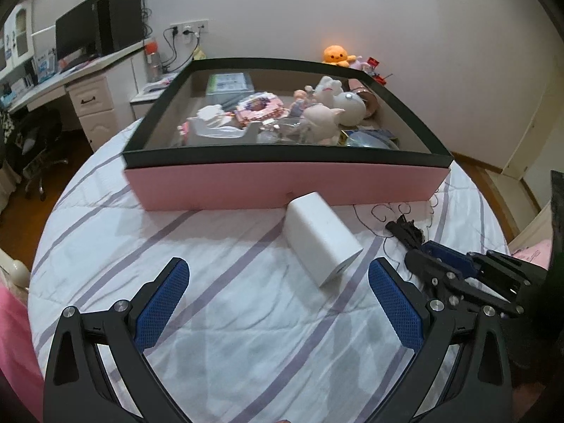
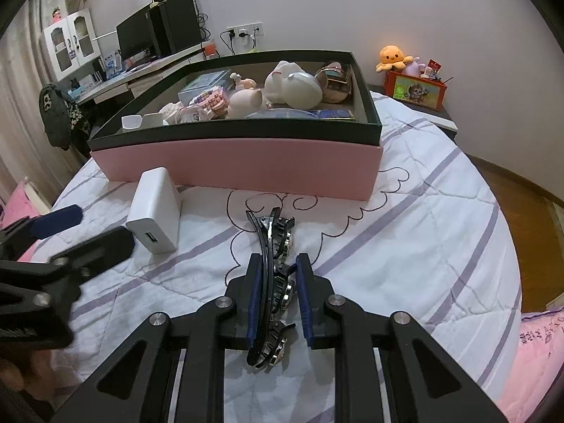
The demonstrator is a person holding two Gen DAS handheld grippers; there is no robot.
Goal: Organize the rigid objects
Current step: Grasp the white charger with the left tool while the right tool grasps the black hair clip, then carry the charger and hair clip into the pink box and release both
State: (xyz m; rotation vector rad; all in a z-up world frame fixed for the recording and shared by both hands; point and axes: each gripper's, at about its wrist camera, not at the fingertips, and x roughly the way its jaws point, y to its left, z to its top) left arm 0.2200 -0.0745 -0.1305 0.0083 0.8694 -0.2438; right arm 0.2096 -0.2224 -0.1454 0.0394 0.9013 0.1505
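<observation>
A white charger block (image 1: 320, 238) lies on the striped bedsheet in front of a pink box with a dark rim (image 1: 282, 185); it also shows in the right wrist view (image 2: 155, 209). My left gripper (image 1: 278, 275) is open, just short of the charger. My right gripper (image 2: 280, 282) is closed around a black hair clip (image 2: 273, 246) lying on the sheet; the clip's tip shows in the left wrist view (image 1: 405, 229). The box (image 2: 246, 165) holds several figurines and small items.
An orange plush octopus (image 2: 391, 56) and a red box (image 2: 416, 88) stand on a nightstand at the back right. A desk with a monitor (image 1: 75, 33) stands at the back left. Wooden floor lies beyond the bed's right edge.
</observation>
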